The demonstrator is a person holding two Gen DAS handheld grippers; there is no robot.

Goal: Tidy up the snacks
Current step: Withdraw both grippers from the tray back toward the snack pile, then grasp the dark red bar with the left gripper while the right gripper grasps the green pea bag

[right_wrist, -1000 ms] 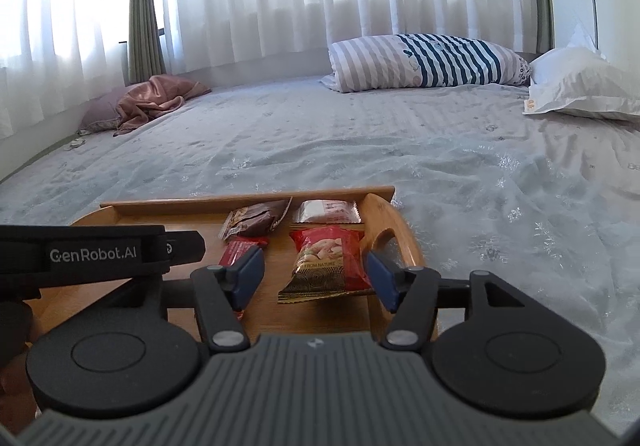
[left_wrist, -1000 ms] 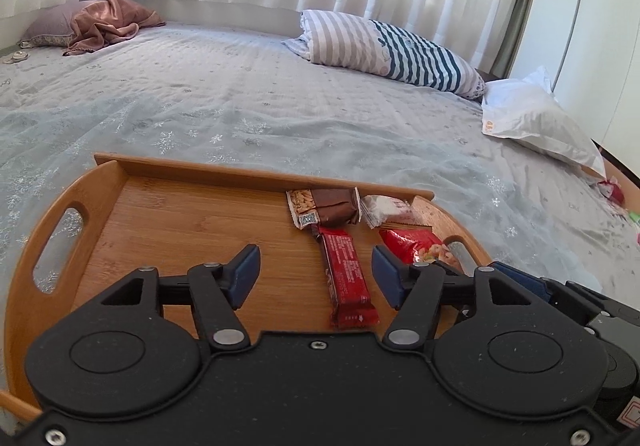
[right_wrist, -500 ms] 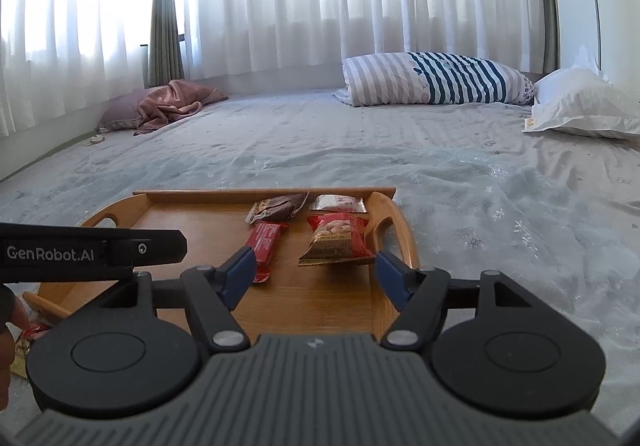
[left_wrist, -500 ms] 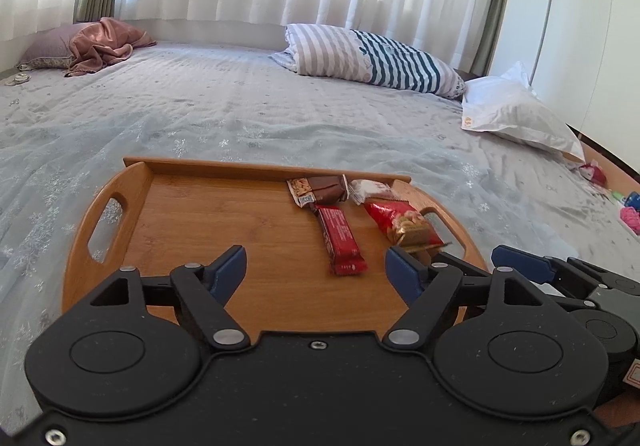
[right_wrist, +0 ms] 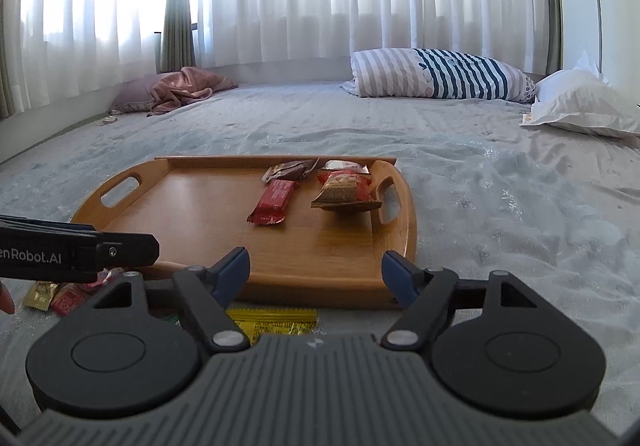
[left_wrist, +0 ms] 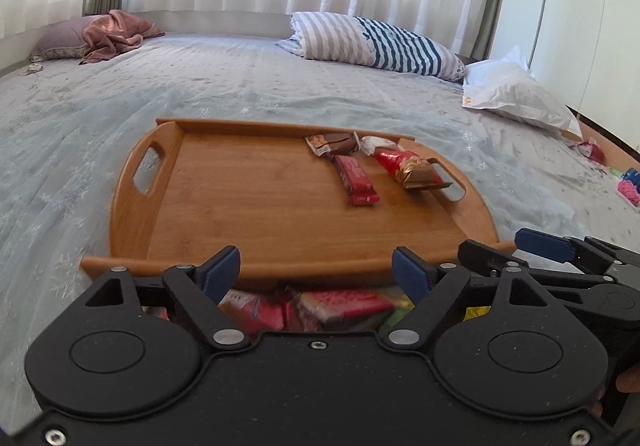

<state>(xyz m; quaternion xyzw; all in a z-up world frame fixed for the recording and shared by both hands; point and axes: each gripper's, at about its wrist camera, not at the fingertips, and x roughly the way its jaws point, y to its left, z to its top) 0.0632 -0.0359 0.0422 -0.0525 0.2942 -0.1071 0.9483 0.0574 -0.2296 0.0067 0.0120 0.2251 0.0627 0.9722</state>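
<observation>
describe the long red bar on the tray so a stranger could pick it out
On the bed sits a wooden tray with four snacks at its right end. The long red bar lies flat, nearer than the brown wrapper and left of the puffy red and gold packet. It alone is slim, flat and all red.

Ahead of our left claw [left_wrist: 316,270] the tray [left_wrist: 256,222] is lying on the bed [left_wrist: 200,94], and four snack packets [left_wrist: 356,180] are sitting in its far right corner. Loose packets [left_wrist: 340,306] are lying just below that claw, before the tray's near rim. Under our right claw [right_wrist: 316,274] another packet [right_wrist: 272,320] is resting on the bed. Pillows [right_wrist: 440,80] are lying far behind the tray.
</observation>
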